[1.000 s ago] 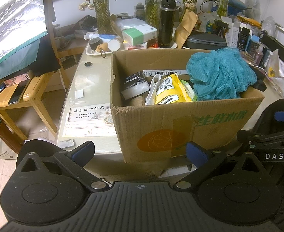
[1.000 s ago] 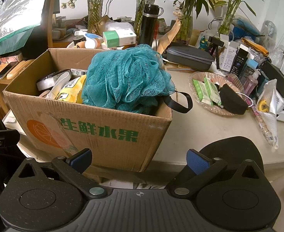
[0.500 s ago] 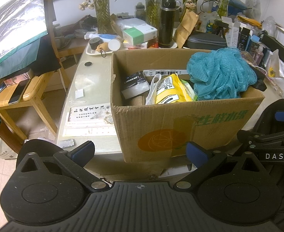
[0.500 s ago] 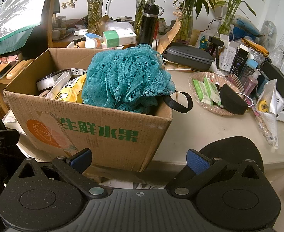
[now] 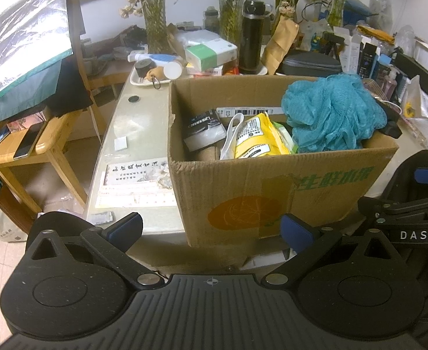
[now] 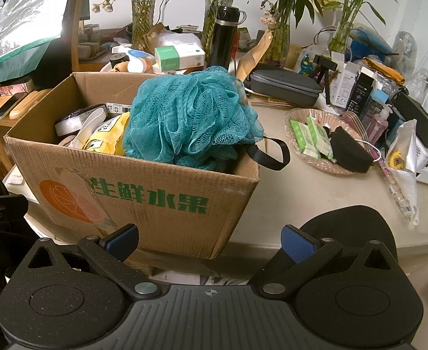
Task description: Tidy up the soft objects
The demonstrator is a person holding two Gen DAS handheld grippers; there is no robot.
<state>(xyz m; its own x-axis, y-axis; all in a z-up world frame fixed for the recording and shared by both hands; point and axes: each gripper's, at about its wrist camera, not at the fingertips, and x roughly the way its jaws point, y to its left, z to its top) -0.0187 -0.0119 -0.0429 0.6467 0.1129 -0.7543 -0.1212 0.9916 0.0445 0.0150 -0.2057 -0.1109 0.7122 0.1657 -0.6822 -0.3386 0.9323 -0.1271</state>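
Observation:
A brown cardboard box (image 5: pixel 272 198) (image 6: pixel 144 192) with green print stands at the table's front edge. A teal mesh bath sponge (image 5: pixel 333 113) (image 6: pixel 190 116) lies piled in its right end, above the rim. Beside it in the box are a yellow packet (image 5: pixel 257 140) (image 6: pixel 109 137) and a black-and-white pack (image 5: pixel 203 128). My left gripper (image 5: pixel 211 229) hangs open in front of the box, low, holding nothing. My right gripper (image 6: pixel 209 240) is also open and empty, before the box's right corner.
A pink dish (image 6: pixel 324 140) with green sachets and a black pouch sits right of the box. A black flask (image 6: pixel 224 35), vases of plants, a grey case (image 6: pixel 283 84) and cartons crowd the back. A wooden stool (image 5: pixel 30 148) with a phone stands left.

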